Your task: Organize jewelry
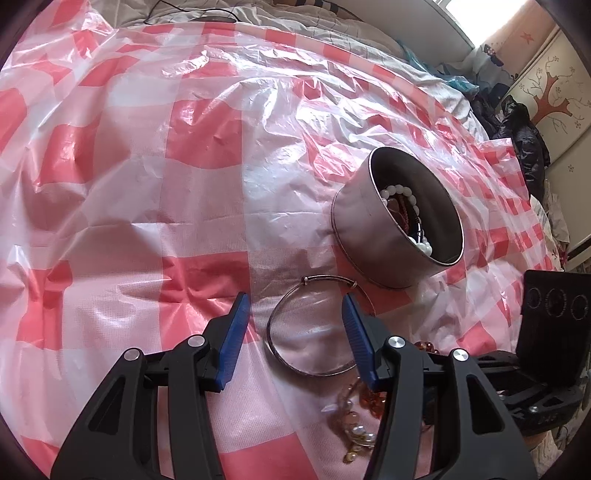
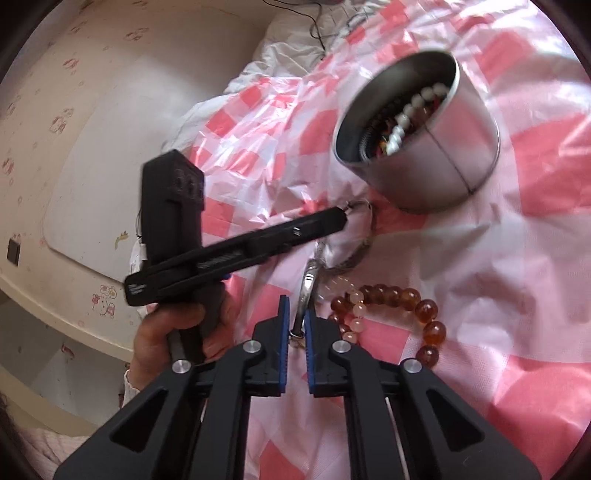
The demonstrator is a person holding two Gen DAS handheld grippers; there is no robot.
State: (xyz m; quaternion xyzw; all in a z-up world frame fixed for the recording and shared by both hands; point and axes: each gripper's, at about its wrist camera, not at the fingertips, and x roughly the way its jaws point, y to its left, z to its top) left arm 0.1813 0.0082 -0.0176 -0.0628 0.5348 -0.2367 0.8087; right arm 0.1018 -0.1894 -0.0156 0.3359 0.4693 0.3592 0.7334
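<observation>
A round metal tin [image 1: 373,240] lies tilted on the pink checked plastic sheet, holding white and dark bead strings [image 1: 402,206]. It also shows in the right wrist view [image 2: 439,162]. A silver bangle [image 1: 275,325] lies in front of the tin. My left gripper [image 1: 293,306] is open, its blue pads either side of the bangle's left part. My right gripper [image 2: 296,306] is shut on the bangle's near edge [image 2: 308,284]. An amber bead bracelet [image 2: 424,314] and a pale bead bracelet [image 2: 354,317] lie just right of it.
The sheet [image 1: 147,184] covers a bed with rumpled white bedding [image 1: 295,22] and a cable behind. The left gripper's body and the hand holding it [image 2: 166,325] sit left of my right gripper. A wall with stickers [image 2: 74,110] stands at left. Dark clothes [image 1: 524,136] pile at the bed's far right.
</observation>
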